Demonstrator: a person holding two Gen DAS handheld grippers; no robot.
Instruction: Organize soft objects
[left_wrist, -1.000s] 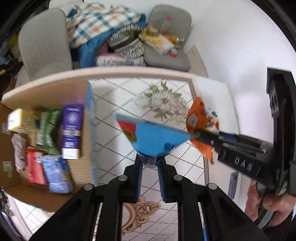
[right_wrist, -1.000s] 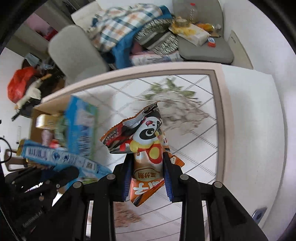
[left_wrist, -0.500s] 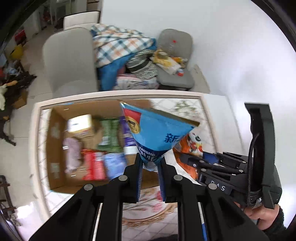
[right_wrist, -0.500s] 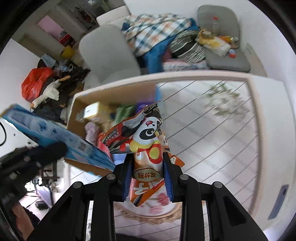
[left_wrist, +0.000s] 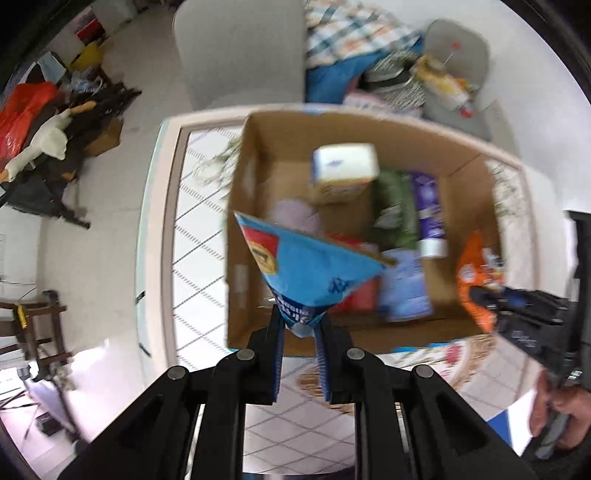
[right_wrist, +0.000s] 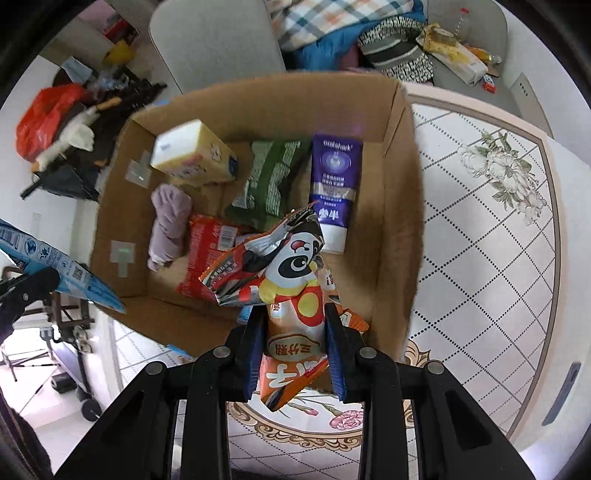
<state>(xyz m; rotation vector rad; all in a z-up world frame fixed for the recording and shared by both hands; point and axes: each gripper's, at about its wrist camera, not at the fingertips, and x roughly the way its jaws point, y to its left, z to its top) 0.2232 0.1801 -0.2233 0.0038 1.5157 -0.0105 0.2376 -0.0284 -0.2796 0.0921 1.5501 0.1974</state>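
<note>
My left gripper (left_wrist: 300, 332) is shut on a blue snack bag (left_wrist: 310, 273) and holds it above the near side of an open cardboard box (left_wrist: 255, 155). My right gripper (right_wrist: 295, 332) is shut on an orange panda snack bag (right_wrist: 291, 295) above the near edge of the same box (right_wrist: 399, 206). The right gripper and its orange bag (left_wrist: 476, 280) show at the right of the left wrist view. The blue bag (right_wrist: 55, 266) shows at the left of the right wrist view.
The box holds a yellow tissue pack (right_wrist: 192, 155), a green bag (right_wrist: 273, 181), a purple tube (right_wrist: 334, 184), a lilac cloth (right_wrist: 168, 221) and a red packet (right_wrist: 207, 254). It sits on a patterned table (right_wrist: 498, 240). Grey chairs (right_wrist: 214, 40) with clothes stand behind.
Both grippers have swung left with their bags, from over the open tabletop to above the box. The box now fills the middle of both views.
</note>
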